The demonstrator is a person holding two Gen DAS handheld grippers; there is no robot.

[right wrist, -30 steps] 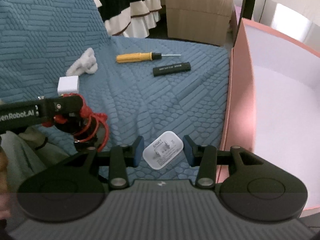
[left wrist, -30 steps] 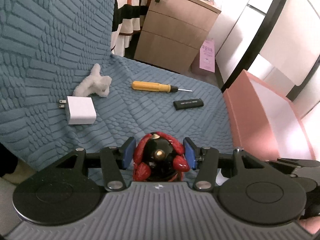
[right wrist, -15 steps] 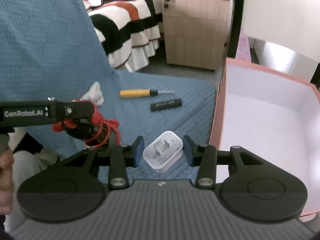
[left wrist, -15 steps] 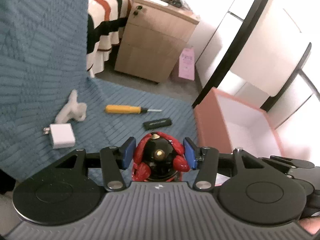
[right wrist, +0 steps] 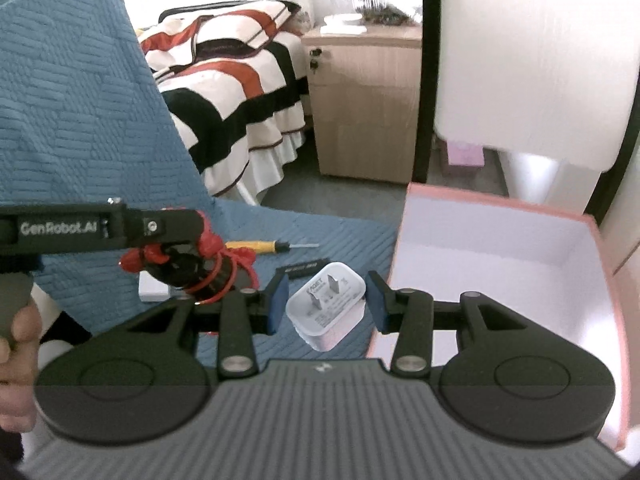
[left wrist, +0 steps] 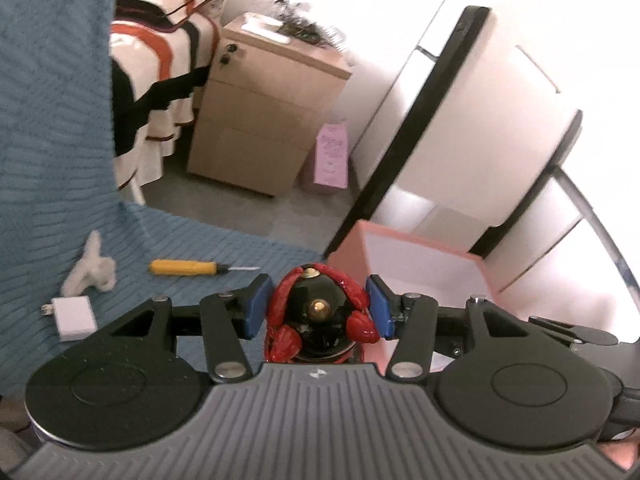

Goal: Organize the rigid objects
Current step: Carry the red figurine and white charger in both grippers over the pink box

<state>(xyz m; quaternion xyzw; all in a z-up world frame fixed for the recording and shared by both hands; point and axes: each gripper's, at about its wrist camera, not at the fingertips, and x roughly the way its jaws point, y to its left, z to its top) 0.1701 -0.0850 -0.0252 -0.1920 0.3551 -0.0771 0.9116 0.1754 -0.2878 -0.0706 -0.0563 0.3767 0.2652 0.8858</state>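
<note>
Lying on the blue quilted cover (left wrist: pixel 60 184), left to right: a white plush toy (left wrist: pixel 90 274), a spare white charger (left wrist: pixel 74 316), a yellow screwdriver (left wrist: pixel 188 268). Left gripper (left wrist: pixel 318 306) pinches a black-and-red ornament (left wrist: pixel 320 316); right gripper (right wrist: pixel 327 304) pinches a white plug adapter (right wrist: pixel 328 304) beside the pink box (right wrist: pixel 500 204).
</note>
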